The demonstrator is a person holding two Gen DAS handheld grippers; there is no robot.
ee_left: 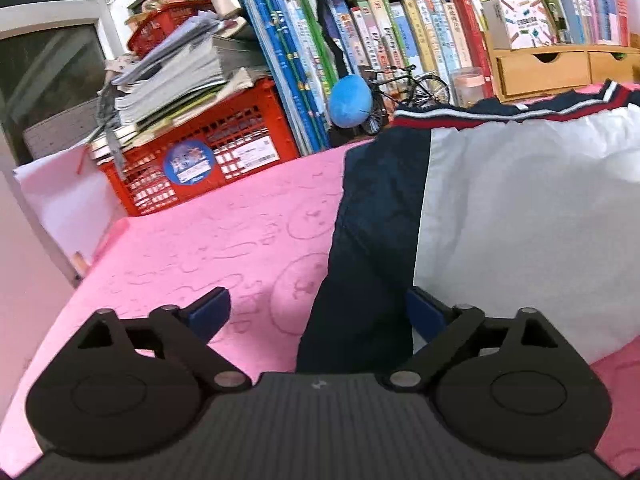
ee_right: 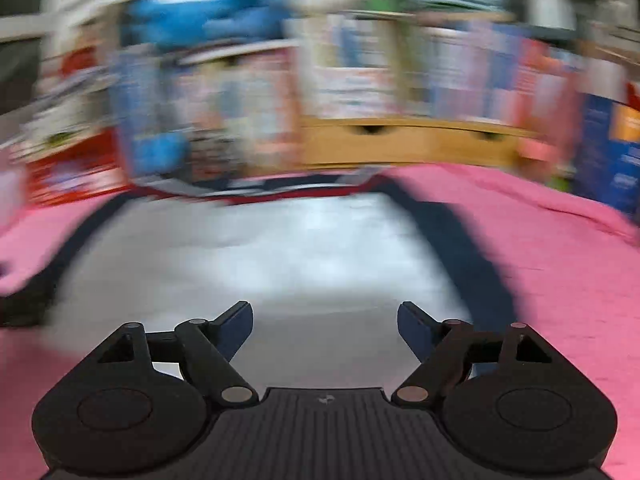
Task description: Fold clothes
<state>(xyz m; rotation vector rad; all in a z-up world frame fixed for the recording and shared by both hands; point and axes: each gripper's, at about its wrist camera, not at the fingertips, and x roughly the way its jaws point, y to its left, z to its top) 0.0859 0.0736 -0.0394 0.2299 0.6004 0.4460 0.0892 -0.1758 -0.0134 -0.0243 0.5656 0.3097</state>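
Through the left wrist camera, the left gripper [ee_left: 318, 312] is hovering low over the pink cloth [ee_left: 224, 236] that is covering the table, its jaws spread wide and gripping nothing. The jacket [ee_left: 500, 216], white in the body with navy side panels and a red, white and navy striped band, is lying flat on that cloth ahead and to the right of the jaws. Its navy left panel is running straight away from the camera, from just between the fingers toward the far edge of the table, where the striped band is lying across. So the garment's long axis is lining up roughly with the gripper's own forward direction, and the near end of the navy strip is sitting almost under the right-hand finger. Books [ee_left: 360, 60] and a red crate [ee_left: 200, 160] are standing past the far edge.

Through the right wrist camera, everything beyond the tool is smearing with motion blur. The right gripper [ee_right: 325, 332] is also showing its jaws spread apart and empty. Here the jacket's white body [ee_right: 280, 264] is lying directly ahead of and beneath the fingers, with a navy panel on either side and the striped band at the far edge.

Judging from both, each gripper is nearest its own navy side; whether a fold is already laid in the jacket cannot be told.
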